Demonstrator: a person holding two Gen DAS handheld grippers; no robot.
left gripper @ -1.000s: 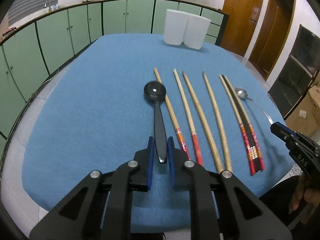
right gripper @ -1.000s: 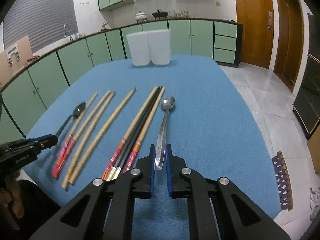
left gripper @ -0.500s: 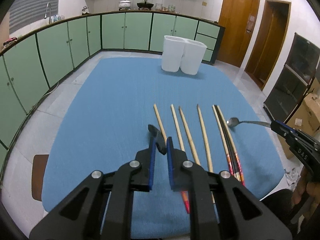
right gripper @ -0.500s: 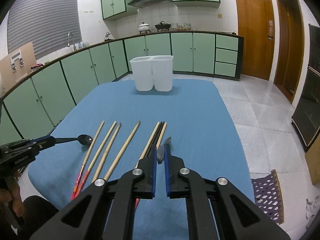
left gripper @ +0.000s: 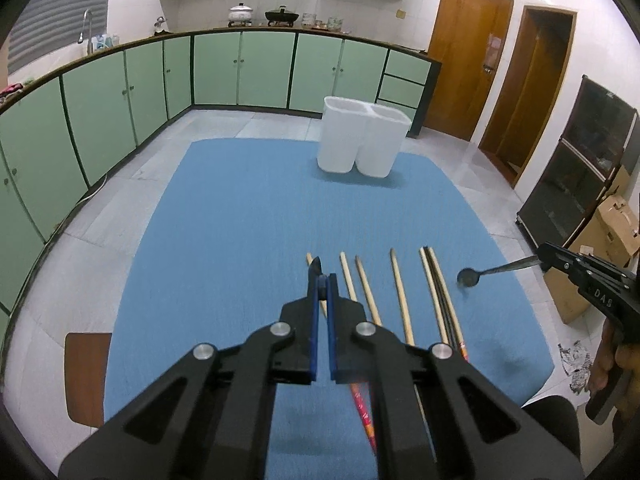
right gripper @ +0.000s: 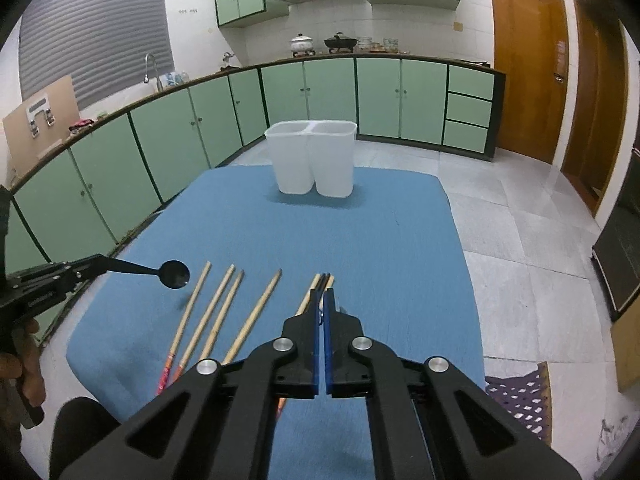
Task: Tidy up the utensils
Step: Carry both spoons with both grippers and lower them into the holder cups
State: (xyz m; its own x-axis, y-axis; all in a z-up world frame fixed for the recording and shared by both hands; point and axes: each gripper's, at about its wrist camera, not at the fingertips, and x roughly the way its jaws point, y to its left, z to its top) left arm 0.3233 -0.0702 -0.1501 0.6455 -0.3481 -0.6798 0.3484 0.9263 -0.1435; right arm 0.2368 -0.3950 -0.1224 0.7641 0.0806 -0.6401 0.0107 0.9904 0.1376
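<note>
My left gripper (left gripper: 323, 280) is closing tight on the black spoon (left gripper: 316, 266), whose handle is clamped between the blue pads. The right wrist view shows that spoon's bowl (right gripper: 174, 275) hanging in the air off my left gripper (right gripper: 102, 264). My right gripper (right gripper: 322, 298) is also closing, on the metal spoon (left gripper: 467, 279). That spoon sticks out level from my right gripper (left gripper: 542, 254) above the cloth; in its own view it is almost hidden. Several chopsticks (left gripper: 400, 300) (right gripper: 256, 316) lie side by side on the blue table (left gripper: 240, 220). A white two-compartment holder (left gripper: 362, 140) (right gripper: 312, 156) stands at the far end.
Green cabinets (left gripper: 120, 104) ring the room on the left and behind the table. A brown stool seat (left gripper: 86, 376) sits off the table's near left corner. A cardboard box (left gripper: 612, 232) and a dark cabinet stand to the right, and a patterned mat (right gripper: 520, 396) lies on the floor.
Both grippers have risen, lifting the black spoon and the metal spoon off the cloth. The table and chopsticks now appear lower and farther away, and the chopsticks have not moved.
</note>
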